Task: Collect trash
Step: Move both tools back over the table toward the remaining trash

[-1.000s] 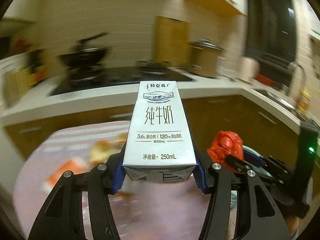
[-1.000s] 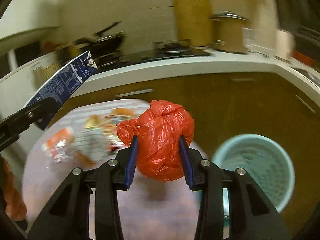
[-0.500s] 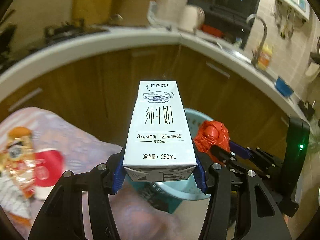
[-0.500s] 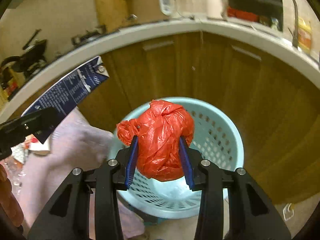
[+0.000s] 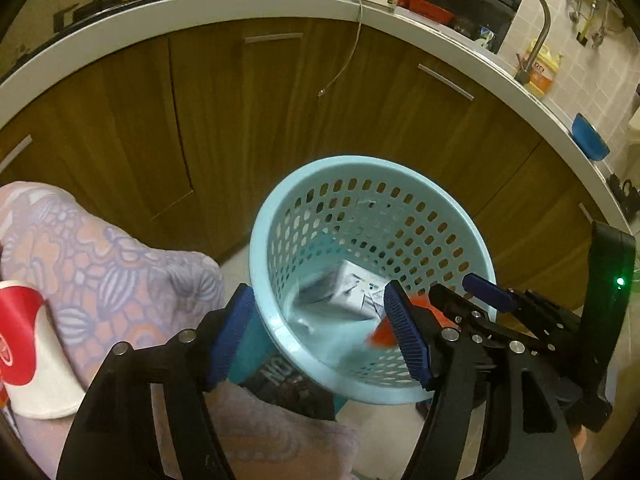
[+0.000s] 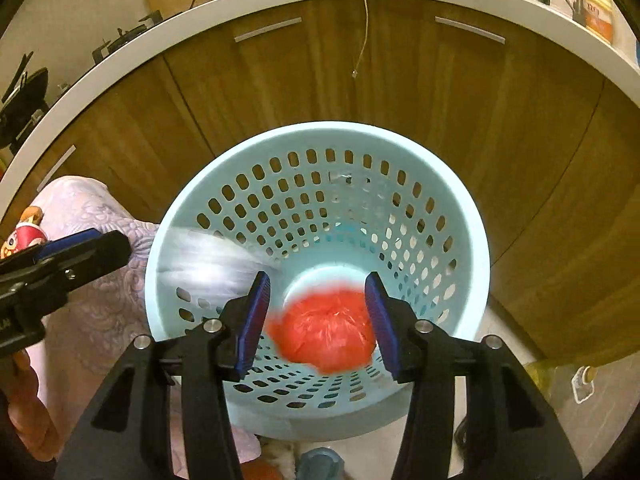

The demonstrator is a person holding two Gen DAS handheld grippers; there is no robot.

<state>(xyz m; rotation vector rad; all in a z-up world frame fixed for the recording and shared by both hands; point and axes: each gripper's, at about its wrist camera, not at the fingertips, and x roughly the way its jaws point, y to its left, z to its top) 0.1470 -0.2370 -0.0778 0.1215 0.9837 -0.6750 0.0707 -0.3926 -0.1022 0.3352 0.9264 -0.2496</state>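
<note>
A light blue perforated waste basket [image 5: 400,184] stands on the floor below both grippers; it also shows in the right wrist view [image 6: 320,136]. My left gripper [image 5: 320,336] is open over its rim, and the white milk carton [image 5: 344,290] is blurred inside the basket. My right gripper [image 6: 318,320] is open above the basket, and the red plastic bag [image 6: 328,332] is blurred between and below its pads, falling free. The carton is a white streak [image 6: 212,268] in the right wrist view. The right gripper also shows in the left wrist view [image 5: 472,292].
Brown wooden cabinets [image 5: 240,120] under a white counter [image 5: 180,4] curve behind the basket. A table with a pink patterned cloth [image 5: 100,264] is at the left, with a red-and-white cup [image 5: 24,340] on it. A sink tap [image 5: 536,24] is at the far right.
Both grippers opened over the basket. The milk carton left the left gripper and the red bag left the right gripper; both are dropping into the basket.
</note>
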